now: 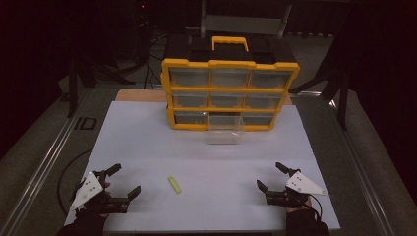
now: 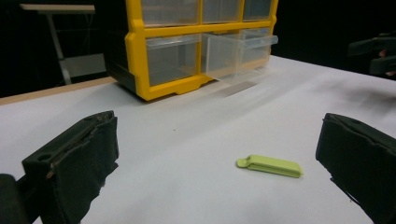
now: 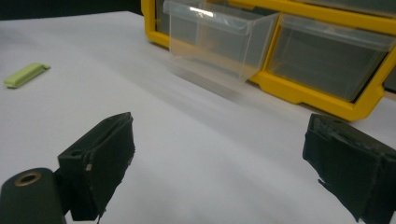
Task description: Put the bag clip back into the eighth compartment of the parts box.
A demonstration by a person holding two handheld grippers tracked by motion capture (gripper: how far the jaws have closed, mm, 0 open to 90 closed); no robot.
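Observation:
A yellow and black drawer cabinet (image 1: 229, 93) stands at the far middle of the white table (image 1: 147, 142). Its bottom middle clear drawer (image 1: 225, 129) is pulled out; the same open drawer (image 2: 238, 51) (image 3: 217, 44) faces both gripper cameras. A small flat light-green piece (image 1: 174, 185) (image 2: 270, 165) (image 3: 24, 74) lies on the table between the hands. My left gripper (image 1: 126, 180) (image 2: 219, 163) rests open at the near left, the green piece a little ahead of it. At the near right my right gripper (image 1: 272, 176) (image 3: 224, 163) is open and holds nothing.
The cabinet has three rows of clear drawers and a yellow handle (image 1: 229, 42) on top. Dark floor and metal rails (image 1: 39, 162) flank the table. A wooden strip (image 1: 140, 95) edges the table's far left.

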